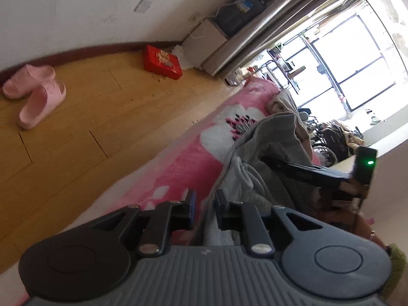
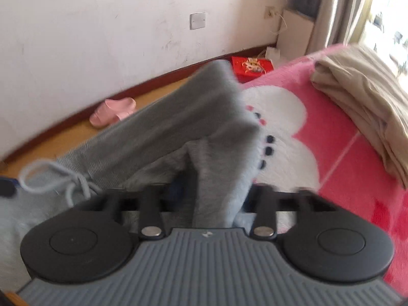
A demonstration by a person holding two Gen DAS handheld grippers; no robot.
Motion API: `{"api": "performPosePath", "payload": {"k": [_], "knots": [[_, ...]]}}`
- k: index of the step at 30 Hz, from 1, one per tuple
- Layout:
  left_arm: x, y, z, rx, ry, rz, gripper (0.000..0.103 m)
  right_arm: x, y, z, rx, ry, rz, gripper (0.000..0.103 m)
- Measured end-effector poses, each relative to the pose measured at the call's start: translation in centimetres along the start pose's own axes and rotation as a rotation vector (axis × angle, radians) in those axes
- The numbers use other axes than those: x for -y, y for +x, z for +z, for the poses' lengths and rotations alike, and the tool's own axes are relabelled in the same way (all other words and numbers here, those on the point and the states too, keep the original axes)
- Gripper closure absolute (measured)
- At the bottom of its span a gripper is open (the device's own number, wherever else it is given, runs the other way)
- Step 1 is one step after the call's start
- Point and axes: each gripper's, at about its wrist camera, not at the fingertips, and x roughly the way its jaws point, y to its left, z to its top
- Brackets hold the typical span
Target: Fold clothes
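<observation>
Sweatpants [image 2: 178, 127] on the blanket [image 2: 357, 153] — folded trousers [image 2: 362, 107] to their right, slippers [image 2: 112, 111] on the floor [image 1: 89, 127] behind

The right gripper [image 2: 213, 196] hides its own fingertips behind a fold of the grey sweatpants [image 2: 178, 127], which is smeared by motion blur. The trousers' waist runs off the left edge of the right wrist view. The beige garment [image 2: 362, 112] is cut by the right edge. In the left wrist view the window [image 1: 352, 58] is blown out, and the clutter [image 1: 331, 137] below it is too small to make out
</observation>
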Motion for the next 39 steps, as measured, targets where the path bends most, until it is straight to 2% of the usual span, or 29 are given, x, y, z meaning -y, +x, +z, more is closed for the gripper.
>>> {"api": "performPosePath", "payload": {"k": [4,8,13,17,19,23,27,31,37,39], "knots": [[1.7,-1.8,1.3,0.056,0.006,-0.002,0.076,2.8,-3.7,0.2,0.056,0.109,0.057,0.023],[5.3,-3.4,2.7,0.126,0.065,-0.033,0.075,6.8,-8.5,0.0,0.13,0.277,0.165,0.023],[11.6,-5.0,2.9,0.156,0.233,-0.085,0.06,11.2,-16.8,-4.3,0.222,0.435,0.259,0.023],[17.3,-5.0,1.7,0.134,0.4,-0.142,0.053,15.3,-24.0,-10.5,0.283,0.574,0.239,0.022],[19.7,-4.5,0.3,0.107,0.466,-0.193,0.046,17.3,-27.7,-14.6,0.307,0.669,0.179,0.022],[23.6,-1.5,-3.6,-0.04,0.605,-0.263,0.037,21.6,-31.9,-21.6,0.314,0.86,0.014,0.018],[25.0,3.2,-8.3,-0.211,0.691,-0.249,0.037,25.8,-30.8,-27.2,0.254,1.1,-0.102,0.018],[24.2,6.5,-10.9,-0.298,0.702,-0.225,0.037,29.4,-27.9,-31.0,0.243,1.304,-0.104,0.018],[24.0,7.9,-12.3,-0.339,0.749,-0.206,0.037,33.3,-23.0,-30.8,0.242,1.375,-0.137,0.018],[24.1,8.1,-12.5,-0.345,0.758,-0.203,0.037,34.2,-21.8,-30.2,0.255,1.384,-0.12,0.018]]}}
